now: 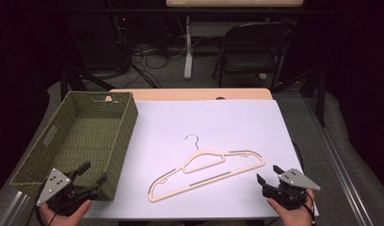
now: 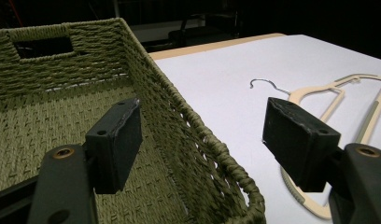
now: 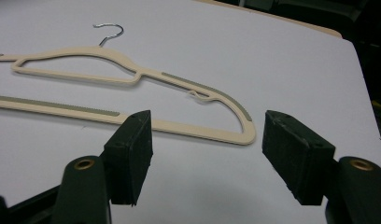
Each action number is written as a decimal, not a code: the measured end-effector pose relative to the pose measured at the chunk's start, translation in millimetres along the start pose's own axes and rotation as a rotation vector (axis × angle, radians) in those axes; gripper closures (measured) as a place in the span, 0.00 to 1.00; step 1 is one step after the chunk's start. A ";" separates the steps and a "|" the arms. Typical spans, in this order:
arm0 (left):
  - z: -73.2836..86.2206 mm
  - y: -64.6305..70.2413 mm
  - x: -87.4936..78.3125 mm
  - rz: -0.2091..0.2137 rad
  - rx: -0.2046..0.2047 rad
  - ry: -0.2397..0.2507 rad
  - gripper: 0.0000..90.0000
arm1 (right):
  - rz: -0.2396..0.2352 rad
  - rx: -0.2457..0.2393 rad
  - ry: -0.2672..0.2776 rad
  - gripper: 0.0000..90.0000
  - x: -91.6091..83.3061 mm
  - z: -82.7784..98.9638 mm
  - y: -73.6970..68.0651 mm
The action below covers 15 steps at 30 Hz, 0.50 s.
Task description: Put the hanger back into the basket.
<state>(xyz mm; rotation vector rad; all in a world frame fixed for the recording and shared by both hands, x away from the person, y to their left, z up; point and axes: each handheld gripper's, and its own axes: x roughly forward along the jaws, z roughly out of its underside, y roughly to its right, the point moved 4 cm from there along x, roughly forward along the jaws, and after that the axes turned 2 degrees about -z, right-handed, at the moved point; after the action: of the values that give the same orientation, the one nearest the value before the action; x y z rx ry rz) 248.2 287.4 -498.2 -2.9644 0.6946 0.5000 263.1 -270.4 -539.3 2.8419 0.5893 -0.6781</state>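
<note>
A cream plastic hanger with a small metal hook lies flat on the white table cover, near the middle. My left gripper is open at the front left, over the near right corner of the green woven basket. In the left gripper view the basket wall runs between the jaws and the hanger lies beyond. My right gripper is open at the front right, just short of the hanger's right end. From the right gripper view, the hanger lies ahead of my empty jaws.
The basket stands along the table's left side and looks empty inside. A bare wooden strip shows at the table's far edge. A folding chair and a table leg stand on the floor beyond.
</note>
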 end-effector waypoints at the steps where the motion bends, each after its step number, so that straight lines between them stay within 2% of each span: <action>1: -0.3 0.1 0.3 0.000 -0.002 -0.001 0.32 | 0.000 0.005 -0.006 0.37 0.4 -0.2 0.7; 6: -1.3 1.2 1.1 0.004 -0.002 0.003 0.32 | 0.011 0.006 -0.042 0.40 2.3 -0.6 3.1; 8: -1.0 1.5 0.2 0.007 0.010 -0.005 0.32 | -0.001 -0.003 -0.075 0.40 2.5 -2.5 1.7; 10: -1.0 1.1 0.2 0.003 0.005 -0.004 0.32 | -0.007 -0.014 -0.078 0.40 2.9 -3.0 1.9; 11: -1.7 0.4 -0.2 0.007 -0.002 -0.008 0.32 | -0.029 -0.019 -0.094 0.39 4.0 -4.1 2.3; 15: -4.5 0.8 -0.5 0.011 -0.002 -0.007 0.32 | -0.037 -0.031 -0.110 0.40 4.7 -6.7 3.2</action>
<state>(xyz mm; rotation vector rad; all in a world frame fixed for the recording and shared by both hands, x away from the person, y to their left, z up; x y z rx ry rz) 248.8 286.4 -493.8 -2.9608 0.7099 0.5119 270.9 -270.1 -535.3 2.7507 0.6295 -0.8187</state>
